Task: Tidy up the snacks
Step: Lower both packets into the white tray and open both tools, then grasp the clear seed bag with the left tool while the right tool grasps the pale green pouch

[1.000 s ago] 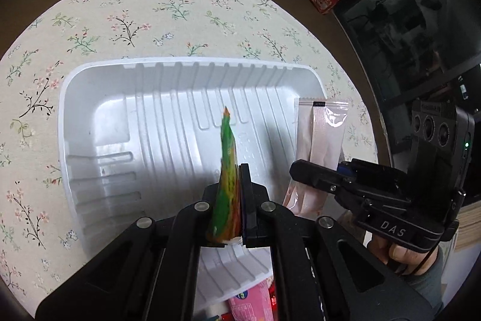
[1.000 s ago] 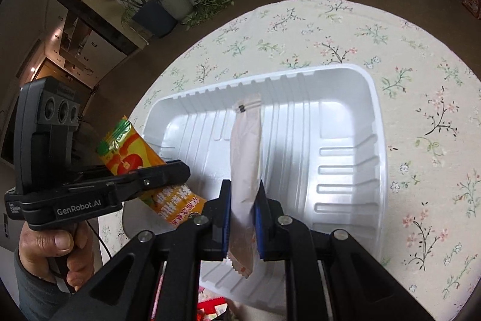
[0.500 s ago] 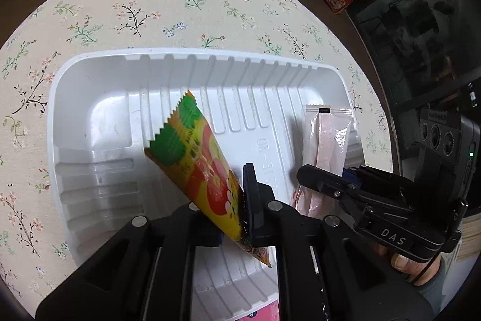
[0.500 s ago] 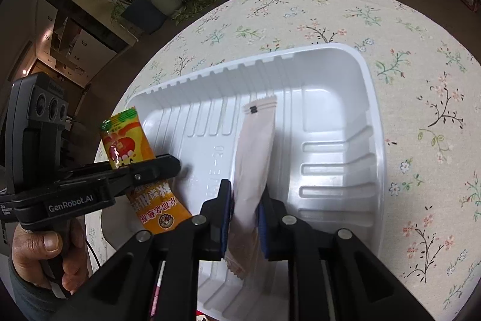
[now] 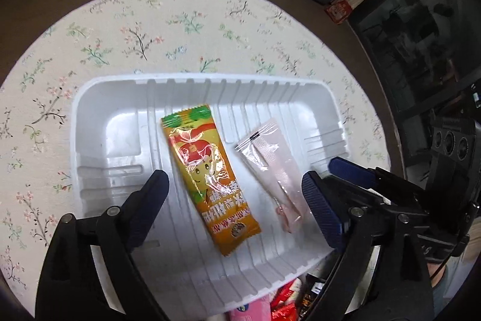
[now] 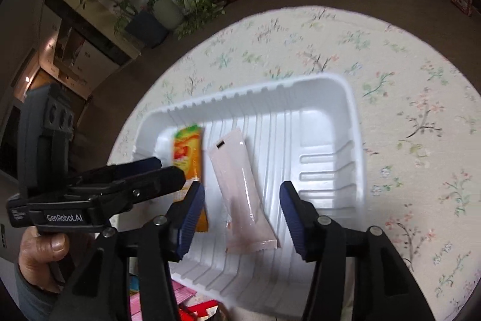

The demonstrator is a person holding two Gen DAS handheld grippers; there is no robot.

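My left gripper (image 5: 237, 200) and right gripper (image 6: 243, 215) both gape, holding nothing. Two snacks lie in the one white ribbed plastic tray (image 5: 120, 98): one orange-and-green foil packet (image 5: 207, 176), one pale pink sachet (image 5: 273, 167) right of it.

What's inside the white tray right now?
Two packets lie flat side by side in the white tray: an orange snack packet and a pale pink packet. The hand-held grippers hide part of the near floor, so anything there can't be seen.
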